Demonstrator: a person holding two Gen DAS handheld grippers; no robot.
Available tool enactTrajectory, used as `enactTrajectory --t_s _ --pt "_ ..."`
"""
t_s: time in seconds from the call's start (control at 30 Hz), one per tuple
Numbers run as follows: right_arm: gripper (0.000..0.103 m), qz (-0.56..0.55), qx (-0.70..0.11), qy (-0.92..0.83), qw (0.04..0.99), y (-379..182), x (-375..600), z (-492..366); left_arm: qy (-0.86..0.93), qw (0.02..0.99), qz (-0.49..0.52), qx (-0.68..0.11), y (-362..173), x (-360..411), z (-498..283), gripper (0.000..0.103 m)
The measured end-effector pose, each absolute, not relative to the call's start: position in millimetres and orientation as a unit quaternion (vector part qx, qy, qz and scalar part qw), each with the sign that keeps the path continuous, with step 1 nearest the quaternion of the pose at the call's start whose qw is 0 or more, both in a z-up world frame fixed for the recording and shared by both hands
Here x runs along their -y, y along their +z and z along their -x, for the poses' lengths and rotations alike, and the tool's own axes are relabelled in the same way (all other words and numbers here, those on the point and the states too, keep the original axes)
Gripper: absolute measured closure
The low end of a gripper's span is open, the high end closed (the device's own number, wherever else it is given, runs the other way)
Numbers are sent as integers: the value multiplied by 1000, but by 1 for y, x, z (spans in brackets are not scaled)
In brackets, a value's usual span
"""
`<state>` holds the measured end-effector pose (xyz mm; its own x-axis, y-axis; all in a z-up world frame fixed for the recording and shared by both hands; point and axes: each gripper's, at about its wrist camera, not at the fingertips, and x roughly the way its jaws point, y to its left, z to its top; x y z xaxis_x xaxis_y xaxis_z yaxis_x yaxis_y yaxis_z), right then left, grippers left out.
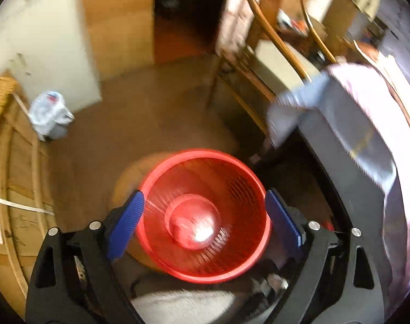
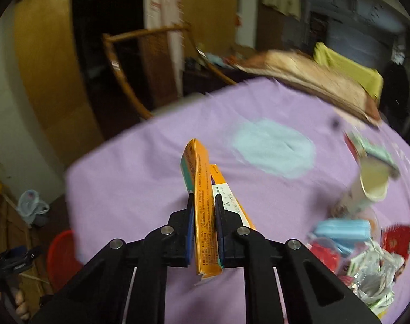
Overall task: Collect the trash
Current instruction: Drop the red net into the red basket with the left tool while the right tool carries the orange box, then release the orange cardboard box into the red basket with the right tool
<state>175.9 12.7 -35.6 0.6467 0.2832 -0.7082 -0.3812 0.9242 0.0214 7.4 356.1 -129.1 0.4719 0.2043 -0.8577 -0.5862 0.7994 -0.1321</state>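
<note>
I hold a two-finger claw in each hand. My right claw is pressed together on a flattened orange carton, pinching it across its thin sides; the carton's long axis runs along the fingers, one end poking out past the tips and the other back toward my hand. It hangs above a table under a lilac cloth, where more trash waits at the right: a crumpled heap of wrappers, a blue face mask and a tipped paper cup. My left claw is spread wide with nothing between its blue pads; it points steeply down over a red mesh basket standing on the floor, its open mouth facing up. Something pale lies in the basket's bottom, too blurred to name. From the right claw's view the basket sits low at the left, below the table's edge, so I judge the carton must travel left and down to drop in.
</note>
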Motion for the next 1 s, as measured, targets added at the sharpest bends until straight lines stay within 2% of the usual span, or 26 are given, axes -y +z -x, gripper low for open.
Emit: enactTrajectory --t_s 0.07,0.27,0.5,0.53,0.57,0.6,0.73,1.0 --pt "89 57 -367 199 907 -26 -23 -168 274 836 209 -428 -114 -365 3 9" --pt "89 30 -394 355 847 -19 -90 -131 332 832 240 -374 -94 -391 30 7" --pt "87 81 -463 458 754 -71 -195 -98 359 821 254 -363 -93 -405 35 7" --pt "83 88 -473 464 743 -79 -206 -98 361 821 254 -363 -93 -406 35 7" --pt "66 94 -483 465 736 -87 -215 -98 362 820 251 -364 -93 -406 35 7" --pt "57 98 -490 460 734 -94 -221 -99 364 820 245 -366 -92 -406 34 7" --pt "56 92 -472 453 750 -84 -212 -97 361 827 219 -372 -92 -395 27 7" --pt "32 72 -382 372 843 -36 -125 -100 301 855 169 -387 -79 -340 5 7"
